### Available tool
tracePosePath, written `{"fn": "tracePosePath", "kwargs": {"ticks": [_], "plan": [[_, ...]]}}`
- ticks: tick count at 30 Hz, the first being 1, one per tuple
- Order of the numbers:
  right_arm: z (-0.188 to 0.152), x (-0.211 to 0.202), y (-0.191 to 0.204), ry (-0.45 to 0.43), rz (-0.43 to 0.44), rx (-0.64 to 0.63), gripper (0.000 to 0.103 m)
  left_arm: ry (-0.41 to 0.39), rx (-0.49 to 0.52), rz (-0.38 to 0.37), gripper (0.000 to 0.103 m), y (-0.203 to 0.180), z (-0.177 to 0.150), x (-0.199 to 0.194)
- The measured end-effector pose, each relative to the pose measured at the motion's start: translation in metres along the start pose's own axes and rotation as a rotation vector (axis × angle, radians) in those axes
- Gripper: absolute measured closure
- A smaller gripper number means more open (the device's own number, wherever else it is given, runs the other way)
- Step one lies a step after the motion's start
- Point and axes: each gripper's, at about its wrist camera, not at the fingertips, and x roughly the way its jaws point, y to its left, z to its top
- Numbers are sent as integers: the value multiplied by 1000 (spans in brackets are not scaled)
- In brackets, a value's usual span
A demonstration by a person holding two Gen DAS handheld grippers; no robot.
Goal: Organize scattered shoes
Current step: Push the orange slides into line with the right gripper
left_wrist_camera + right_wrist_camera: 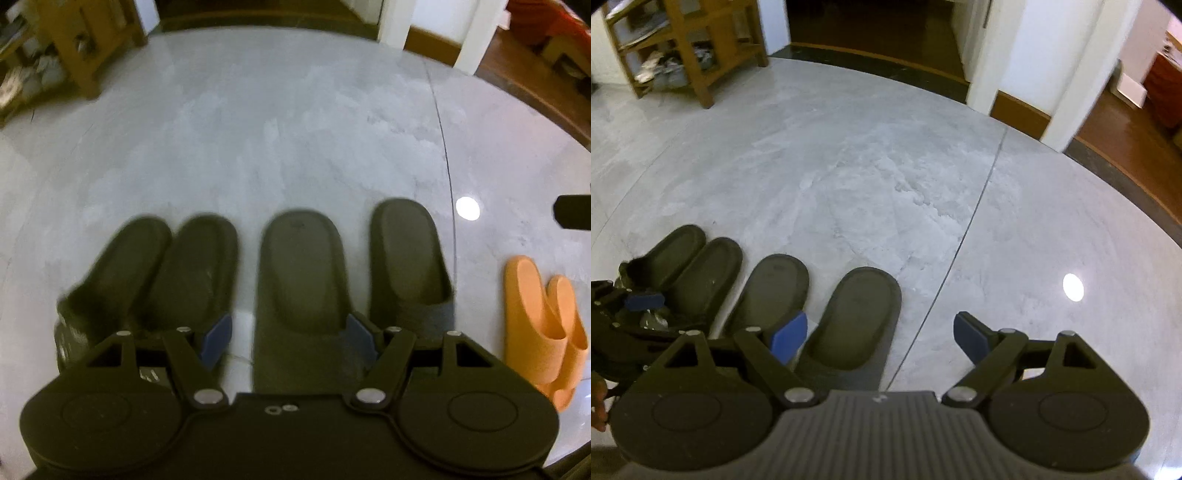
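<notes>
The floor (871, 177) is seen as polished grey stone, glossy enough to carry a bright lamp reflection, mottled with paler patches and crossed by a thin dark joint. The four dark slippers (301, 273) are finished matt, with smooth moulded footbeds; a ribbed, cloth-like strap is shown on the rightmost one. The orange slippers (543, 325) are made of smooth, softly matt foam. The left tool (288, 338) is built of matt black plastic with shiny metal pivots and blue pads (218, 338). The shelf (698, 40) is made of brown wood.
</notes>
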Motion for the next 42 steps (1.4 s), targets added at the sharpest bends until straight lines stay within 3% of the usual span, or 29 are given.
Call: {"fn": "tracePosePath", "kwargs": {"ticks": [3, 5, 9, 14, 21, 30, 37, 42], "plan": [[-5, 11, -23, -7, 34, -43, 15, 22, 12, 84, 34, -25, -10, -6], [-13, 12, -32, -41, 17, -52, 15, 24, -4, 96, 34, -40, -16, -10], [-35, 13, -55, -92, -38, -6, 15, 28, 20, 70, 34, -55, -20, 0], [-86, 13, -90, -105, -86, 160, 15, -26, 121, 42, 34, -73, -30, 12], [-157, 15, -109, -16, -197, 260, 15, -26, 178, -12, 34, -115, -48, 34], [-181, -2, -115, -7, -262, 242, 15, -2, 205, -77, 34, -151, -68, 27], [-205, 12, -146, 112, -294, 370, 15, -3, 235, -106, 34, -172, -79, 16], [-233, 18, -148, 34, -311, 312, 15, -15, 293, -97, 34, -194, -86, 22]]}}
